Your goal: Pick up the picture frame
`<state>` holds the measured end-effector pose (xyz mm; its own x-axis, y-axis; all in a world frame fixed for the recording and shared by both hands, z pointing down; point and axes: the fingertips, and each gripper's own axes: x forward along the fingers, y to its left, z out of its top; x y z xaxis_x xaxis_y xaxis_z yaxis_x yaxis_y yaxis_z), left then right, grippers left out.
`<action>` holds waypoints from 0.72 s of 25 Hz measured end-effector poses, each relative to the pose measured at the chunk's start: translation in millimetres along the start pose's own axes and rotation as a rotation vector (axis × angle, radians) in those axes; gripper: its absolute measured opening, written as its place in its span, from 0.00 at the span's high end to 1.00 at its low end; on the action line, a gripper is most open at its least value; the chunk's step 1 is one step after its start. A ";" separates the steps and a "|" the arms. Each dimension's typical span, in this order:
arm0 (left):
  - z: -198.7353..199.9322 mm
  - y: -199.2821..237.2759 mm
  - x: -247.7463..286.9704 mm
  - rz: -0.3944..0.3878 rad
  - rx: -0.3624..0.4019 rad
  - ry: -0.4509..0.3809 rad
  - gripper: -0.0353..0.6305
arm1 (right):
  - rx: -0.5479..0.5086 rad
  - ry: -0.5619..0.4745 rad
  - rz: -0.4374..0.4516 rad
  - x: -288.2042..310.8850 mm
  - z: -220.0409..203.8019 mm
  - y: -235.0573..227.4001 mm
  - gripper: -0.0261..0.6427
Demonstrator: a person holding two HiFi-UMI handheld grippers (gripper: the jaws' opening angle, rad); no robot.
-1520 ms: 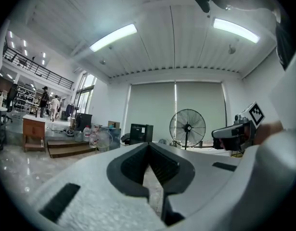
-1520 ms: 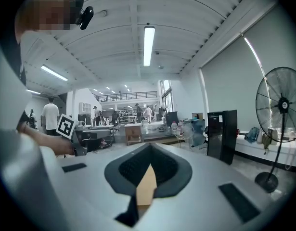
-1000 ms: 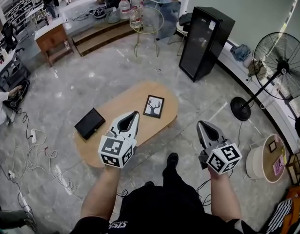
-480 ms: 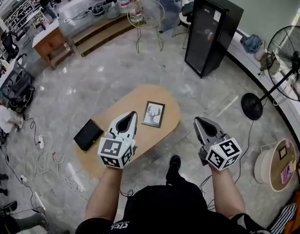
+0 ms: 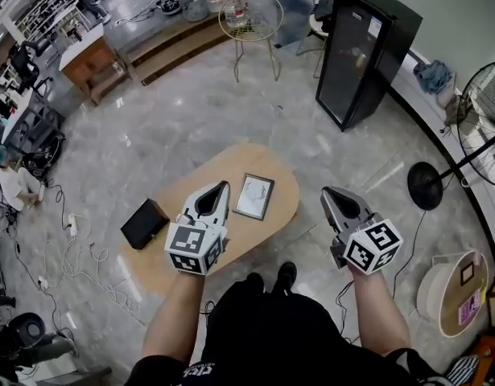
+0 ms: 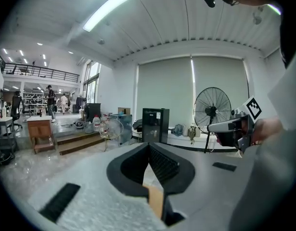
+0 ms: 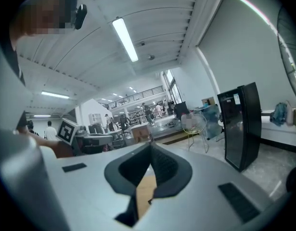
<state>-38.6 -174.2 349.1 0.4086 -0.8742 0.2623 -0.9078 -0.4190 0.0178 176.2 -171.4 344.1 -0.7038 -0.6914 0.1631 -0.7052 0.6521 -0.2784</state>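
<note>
Left tongs (image 5: 217, 190) and right tongs (image 5: 332, 193) are both pressed together, empty. If they stay unopened, they would likely shove the flat picture frame (image 5: 254, 196), at three o'clock from the left tongs, across the tabletop (image 5: 255, 163).

- Oval wooden table (image 5: 231, 163): sitting on the grey marble floor (image 5: 191, 127) below you.
- Black flat case (image 5: 145, 223): lying on the table's left end.
- Black cabinet (image 5: 364, 55): standing at your upper right.
- Wire chair (image 5: 249, 18): standing left of it.
- Pedestal fan (image 5: 425, 185): standing at your right.
- Cables (image 5: 78, 264): trailing at your left.

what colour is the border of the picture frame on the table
The picture frame has a thin black border. It shows best in the head view.
</note>
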 end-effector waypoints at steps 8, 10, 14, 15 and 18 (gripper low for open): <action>-21.2 49.5 24.9 -0.002 -0.054 0.016 0.94 | 0.009 0.053 0.003 60.8 -1.1 0.1 0.95; -27.2 67.7 28.2 -0.001 -0.075 0.016 0.94 | 0.007 0.075 -0.004 77.7 -1.2 2.6 0.95; -46.6 103.0 35.1 -0.001 -0.091 0.031 0.94 | 0.003 0.115 -0.009 110.3 -9.2 9.3 0.95; -54.7 111.5 37.2 0.001 -0.097 0.041 0.94 | 0.005 0.128 -0.007 117.7 -15.6 11.4 0.95; -80.4 128.9 43.7 0.010 -0.126 0.084 0.94 | 0.021 0.184 0.004 136.1 -40.1 15.5 0.95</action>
<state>-145.3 -246.7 440.4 0.3950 -0.8523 0.3428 -0.9186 -0.3716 0.1346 66.0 -242.9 400.0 -0.7116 -0.6190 0.3323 -0.7019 0.6467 -0.2985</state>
